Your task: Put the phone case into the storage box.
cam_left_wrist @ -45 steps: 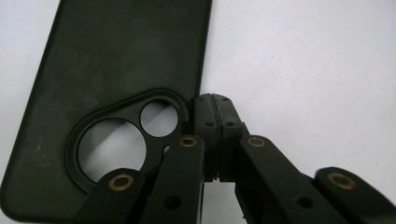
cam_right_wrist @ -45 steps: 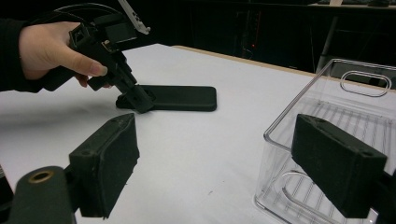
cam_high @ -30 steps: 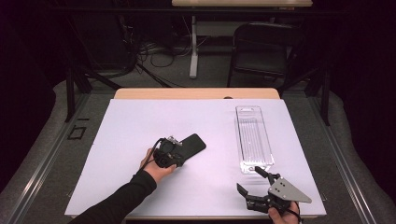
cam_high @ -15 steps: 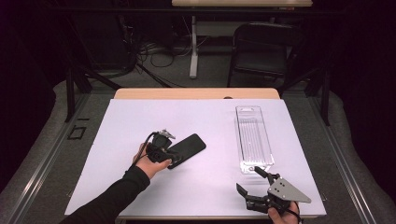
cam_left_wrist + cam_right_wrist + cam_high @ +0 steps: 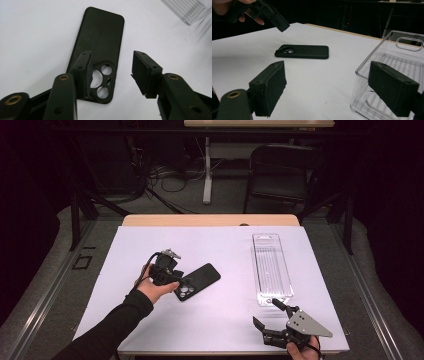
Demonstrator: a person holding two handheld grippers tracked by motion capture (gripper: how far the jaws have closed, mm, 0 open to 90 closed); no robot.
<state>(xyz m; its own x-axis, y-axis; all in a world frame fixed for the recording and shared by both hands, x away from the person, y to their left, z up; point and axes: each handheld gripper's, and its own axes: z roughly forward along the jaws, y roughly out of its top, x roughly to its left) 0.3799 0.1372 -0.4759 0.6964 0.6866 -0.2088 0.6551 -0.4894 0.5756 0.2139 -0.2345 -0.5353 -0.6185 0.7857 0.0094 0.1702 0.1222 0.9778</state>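
One table: white sheet (image 5: 225,320) over a wooden top whose far edge shows bare; it bears everything below.
Room: dark, with a black chair (image 5: 280,175) and loose cables on the grey floor beyond the table's far edge.
Clear bin (image 5: 271,268): long, see-through, ribbed floor, slot handle at the far end; it stands right of centre, well apart from the phone case.
Phone case (image 5: 197,281): matte black, flat on the sheet left of centre, lying slantwise with its camera cut-outs at the near-left end; in the left gripper view three round holes and a small slot show in that corner.
Left gripper (image 5: 111,72): held above the camera end of the phone case, jaws apart about halfway and just been opening; the case lies below the gap, and the pads do not press on it.
Right gripper (image 5: 337,87): low at the near-right edge, jaws wide apart, holding nothing; one jaw stands in front of the clear bin's near end.
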